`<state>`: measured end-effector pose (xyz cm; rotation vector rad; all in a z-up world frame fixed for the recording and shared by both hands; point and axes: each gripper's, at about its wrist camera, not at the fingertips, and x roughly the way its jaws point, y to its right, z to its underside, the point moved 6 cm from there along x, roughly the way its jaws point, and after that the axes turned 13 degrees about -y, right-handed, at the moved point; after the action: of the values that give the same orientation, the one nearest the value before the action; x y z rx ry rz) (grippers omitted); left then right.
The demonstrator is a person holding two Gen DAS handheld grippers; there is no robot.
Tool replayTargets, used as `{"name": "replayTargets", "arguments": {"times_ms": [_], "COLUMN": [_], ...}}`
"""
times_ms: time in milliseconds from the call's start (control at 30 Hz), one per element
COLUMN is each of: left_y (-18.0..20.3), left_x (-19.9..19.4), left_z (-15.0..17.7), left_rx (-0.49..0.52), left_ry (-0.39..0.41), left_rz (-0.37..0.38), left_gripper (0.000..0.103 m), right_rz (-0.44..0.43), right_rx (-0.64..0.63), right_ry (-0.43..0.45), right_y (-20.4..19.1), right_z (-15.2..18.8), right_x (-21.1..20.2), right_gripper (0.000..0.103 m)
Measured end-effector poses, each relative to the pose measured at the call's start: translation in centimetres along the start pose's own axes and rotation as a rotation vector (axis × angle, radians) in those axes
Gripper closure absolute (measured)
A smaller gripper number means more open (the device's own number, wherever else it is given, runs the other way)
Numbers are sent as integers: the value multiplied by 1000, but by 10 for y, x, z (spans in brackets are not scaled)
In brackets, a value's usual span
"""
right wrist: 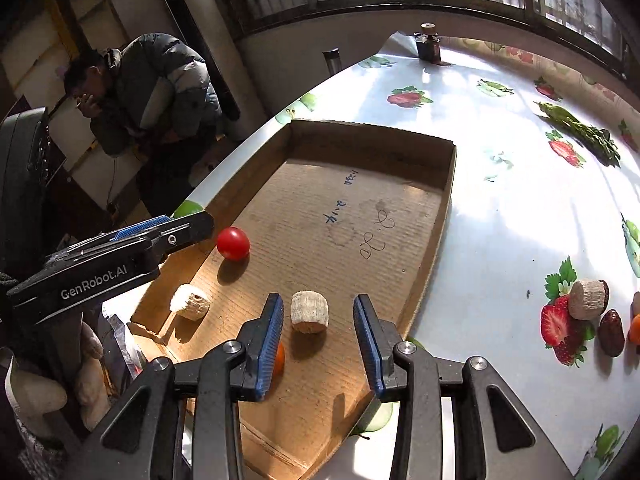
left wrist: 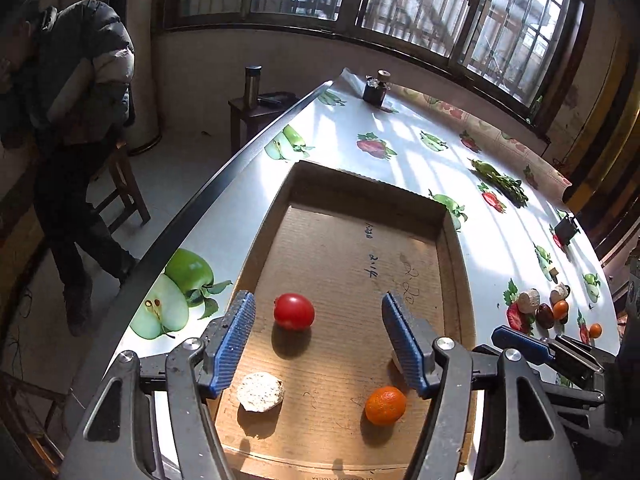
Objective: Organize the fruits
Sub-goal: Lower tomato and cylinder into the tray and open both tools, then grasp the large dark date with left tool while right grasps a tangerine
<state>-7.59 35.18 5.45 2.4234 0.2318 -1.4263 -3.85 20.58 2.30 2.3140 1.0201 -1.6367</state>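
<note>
The left claw is spread and empty above the cardboard tray, with the red tomato lying on the tray floor between its fingers; the orange lies nearer the camera. The right claw is likewise spread, a tan cork-like piece resting free between its fingers; more fruit sits on the surface outside the tray.

Your bench has a fruit-print cloth, with the cardboard tray, leafy greens and loose fruit on it.
</note>
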Motion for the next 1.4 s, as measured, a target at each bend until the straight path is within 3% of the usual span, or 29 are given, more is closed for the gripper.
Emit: {"name": "replayTargets", "arguments": {"times_ms": [167, 400, 533, 733, 933, 1100, 1200, 1333, 1400], "left_y": [67, 168, 205, 241, 291, 319, 326, 334, 338], "left_x": [-13, 13, 38, 68, 98, 125, 141, 148, 150], "left_z": [9, 28, 41, 54, 73, 71, 65, 58, 59], "left_rx": [105, 271, 315, 348, 429, 462, 443, 436, 447], "left_ry": [6, -57, -114, -179, -240, -260, -267, -238, -213], "left_rz": [96, 169, 185, 207, 252, 244, 231, 222, 207], "left_gripper": [30, 30, 30, 30, 30, 30, 31, 31, 37], "right_rz": [58, 220, 266, 284, 234, 305, 302, 345, 353], "right_rx": [98, 353, 501, 660, 693, 736, 750, 757, 760], "right_ry": [65, 144, 160, 182, 158, 194, 183, 171, 169], "right_y": [65, 206, 275, 349, 374, 395, 407, 418, 424], "right_z": [29, 92, 137, 182, 180, 172, 168, 172, 175], "right_x": [-54, -135, -165, -190, -171, -170, -165, -157, -154], "right_gripper": [58, 55, 55, 54, 55, 55, 55, 54, 53]}}
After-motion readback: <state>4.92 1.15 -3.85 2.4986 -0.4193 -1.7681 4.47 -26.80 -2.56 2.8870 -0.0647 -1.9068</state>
